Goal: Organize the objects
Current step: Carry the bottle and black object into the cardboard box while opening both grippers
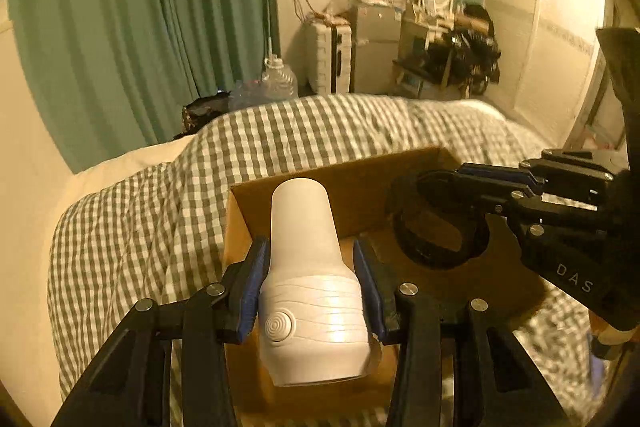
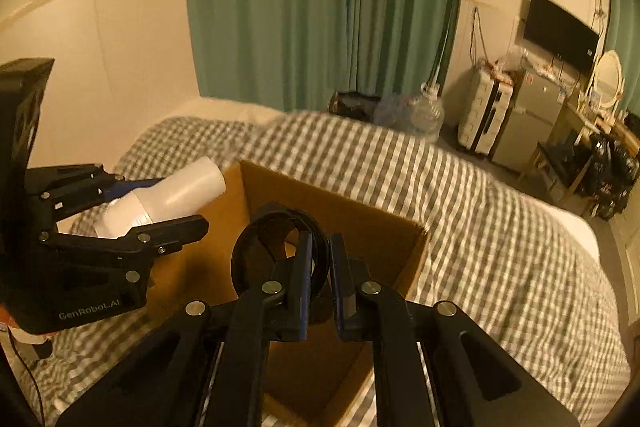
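Observation:
My left gripper is shut on a white bottle-shaped device with a round button, held above the open cardboard box. The same device shows in the right wrist view, over the box's left edge. My right gripper is shut on a black coiled strap and holds it over the box. In the left wrist view the right gripper and the strap hang over the box's right half.
The box rests on a bed with a green-and-white checked cover. Green curtains hang behind. A clear water jug, a white suitcase, a small fridge, a wall TV and a cluttered desk stand beyond the bed.

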The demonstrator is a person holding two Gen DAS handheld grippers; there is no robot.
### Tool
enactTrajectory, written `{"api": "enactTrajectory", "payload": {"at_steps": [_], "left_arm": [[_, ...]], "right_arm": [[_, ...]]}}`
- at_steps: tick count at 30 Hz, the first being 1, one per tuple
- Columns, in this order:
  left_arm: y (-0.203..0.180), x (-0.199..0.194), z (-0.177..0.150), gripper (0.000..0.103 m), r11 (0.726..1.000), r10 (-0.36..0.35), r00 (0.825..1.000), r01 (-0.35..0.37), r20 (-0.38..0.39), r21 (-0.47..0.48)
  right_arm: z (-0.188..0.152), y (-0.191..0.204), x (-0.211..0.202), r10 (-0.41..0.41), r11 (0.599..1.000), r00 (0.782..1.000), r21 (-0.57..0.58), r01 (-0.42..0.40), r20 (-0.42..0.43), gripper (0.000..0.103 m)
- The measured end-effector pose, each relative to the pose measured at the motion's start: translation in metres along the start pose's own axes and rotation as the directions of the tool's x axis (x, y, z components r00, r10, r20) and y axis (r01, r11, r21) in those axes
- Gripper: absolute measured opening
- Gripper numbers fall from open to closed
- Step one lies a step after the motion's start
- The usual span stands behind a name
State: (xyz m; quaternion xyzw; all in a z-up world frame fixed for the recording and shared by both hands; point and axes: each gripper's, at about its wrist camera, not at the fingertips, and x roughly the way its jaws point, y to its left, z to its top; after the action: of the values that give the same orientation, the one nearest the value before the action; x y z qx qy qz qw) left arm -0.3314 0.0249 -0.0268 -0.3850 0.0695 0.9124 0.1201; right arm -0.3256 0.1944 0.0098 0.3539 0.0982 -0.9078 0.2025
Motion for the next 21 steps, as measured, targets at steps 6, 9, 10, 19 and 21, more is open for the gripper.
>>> {"api": "enactTrajectory", "payload": {"at_steps": [6,9,10,19,21], "left_arm": [[-0.001,0.026,-0.006,0.046,0.999,-0.007,1.000,0.007,-0.006,0.033],[-0.008,0.024,-0.008,0.070,0.999,-0.013,1.000,0.013,-0.004,0.035],[-0.009,0.021,-0.009,0.078,0.999,-0.001,1.000,0.001,0.000,0.033],[-0.008,-0.039,-0.032,0.086,0.998,0.050,0.999,-0.049,0.011,-0.034],[-0.008,-0.060,-0.038,0.090,0.997,0.073,0.997,-0.071,0.031,-0.042]], "right_arm": [[-0.013,-0.016,0.033,0.040,0.998,0.998,0.043,-0.038,-0.038,0.011],[-0.015,-0.024,0.032,0.069,0.994,0.997,0.088,-0.067,-0.028,0.048],[-0.016,-0.025,0.029,0.069,0.993,0.997,0.097,-0.066,-0.023,0.062],[-0.020,-0.020,-0.041,0.021,0.996,0.999,0.084,-0.024,0.034,0.074],[-0.025,-0.016,-0.066,-0.001,0.998,0.999,0.070,-0.002,0.050,0.075]]}}
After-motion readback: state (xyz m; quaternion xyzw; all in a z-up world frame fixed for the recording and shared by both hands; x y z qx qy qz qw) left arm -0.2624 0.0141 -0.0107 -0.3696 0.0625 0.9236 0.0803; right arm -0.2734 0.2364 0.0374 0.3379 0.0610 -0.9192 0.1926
